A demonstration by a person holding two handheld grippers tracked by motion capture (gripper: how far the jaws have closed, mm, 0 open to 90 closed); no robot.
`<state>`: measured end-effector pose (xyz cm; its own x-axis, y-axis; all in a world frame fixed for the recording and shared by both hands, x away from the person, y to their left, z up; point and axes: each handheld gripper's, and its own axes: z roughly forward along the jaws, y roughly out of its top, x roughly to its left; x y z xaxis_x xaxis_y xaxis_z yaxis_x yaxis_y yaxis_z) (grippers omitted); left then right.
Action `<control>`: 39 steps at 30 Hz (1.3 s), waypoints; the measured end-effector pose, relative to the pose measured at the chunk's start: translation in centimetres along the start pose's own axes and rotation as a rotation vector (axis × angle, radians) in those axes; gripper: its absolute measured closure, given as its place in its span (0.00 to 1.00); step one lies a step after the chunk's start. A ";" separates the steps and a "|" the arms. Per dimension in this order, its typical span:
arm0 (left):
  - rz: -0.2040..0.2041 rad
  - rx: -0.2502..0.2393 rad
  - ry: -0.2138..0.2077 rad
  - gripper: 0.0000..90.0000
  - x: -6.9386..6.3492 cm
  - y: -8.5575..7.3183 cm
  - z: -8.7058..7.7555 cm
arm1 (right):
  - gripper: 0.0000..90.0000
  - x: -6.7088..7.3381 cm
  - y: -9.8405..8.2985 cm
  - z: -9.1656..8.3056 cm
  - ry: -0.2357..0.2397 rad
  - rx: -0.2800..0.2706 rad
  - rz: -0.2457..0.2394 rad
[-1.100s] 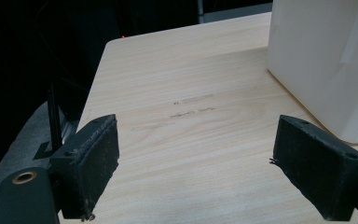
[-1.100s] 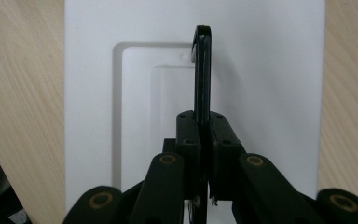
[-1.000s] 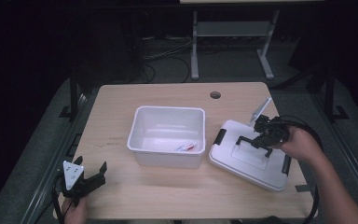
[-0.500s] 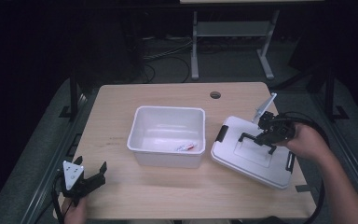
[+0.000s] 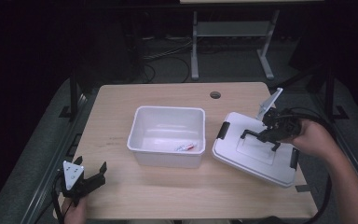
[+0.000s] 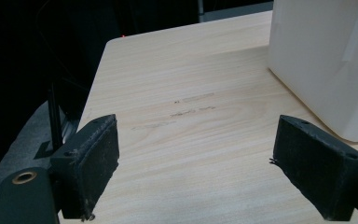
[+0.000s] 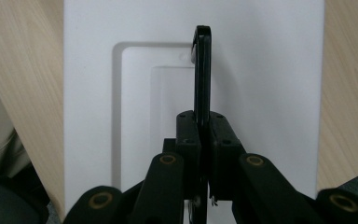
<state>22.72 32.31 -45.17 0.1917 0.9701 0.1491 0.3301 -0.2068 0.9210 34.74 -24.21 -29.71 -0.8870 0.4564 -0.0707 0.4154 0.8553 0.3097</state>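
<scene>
on the wooden table [image 5: 121, 107] a white bin [image 5: 167, 135] stood near the middle, open at the top, with a small red and white marker [image 5: 184, 147] lying on its floor toward the right front corner. just right of the bin lay the white lid [image 5: 254, 154], turned at an angle to the table edge, with black latches at its left and right ends. its black handle [image 5: 259, 136] stood up from the recessed centre.

the right gripper [image 5: 271, 133], held in the person's right hand [image 5: 310, 137], was clenched on that handle. in the right gripper view the two jaws met tightly around the thin black handle [image 7: 202, 70], which rose upright above the lid [image 7: 261, 70].

the left gripper [image 5: 87, 183] sat at the front left corner of the table, well apart from the bin, with its jaws spread wide and nothing between them. in the left gripper view bare table [image 6: 191, 116] lay between the pads, and the bin's wall [image 6: 326, 60] stood at the right.
</scene>
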 end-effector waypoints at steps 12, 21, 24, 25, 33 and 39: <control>-0.008 -0.009 0.005 0.15 0.1 0.0 0.0 | 0.94 0.3 0.9 -2.7 -0.020 -0.010 -0.023; -0.010 -0.008 0.006 0.15 0.1 0.0 0.0 | 0.94 0.7 2.2 -4.6 -0.041 -0.016 -0.052; -0.010 -0.007 0.004 0.15 0.1 0.0 -0.1 | 0.94 0.8 2.7 -5.1 -0.042 -0.027 -0.059; -0.009 -0.008 0.004 0.15 0.0 0.0 -0.1 | 0.94 0.9 2.9 -5.3 -0.043 -0.030 -0.064; -0.013 -0.009 0.005 0.15 0.0 0.0 -0.1 | 0.94 1.4 5.3 -6.1 -0.047 -0.037 -0.111; -0.012 -0.011 0.002 0.15 0.0 0.0 -0.1 | 0.94 1.7 7.1 -6.1 -0.035 -0.046 -0.141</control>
<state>22.68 32.33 -45.12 0.1861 0.9727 0.1387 0.3221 -0.1937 0.9267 34.92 -18.86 -21.87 -0.9280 0.3411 -0.1496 0.2763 0.8998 0.3377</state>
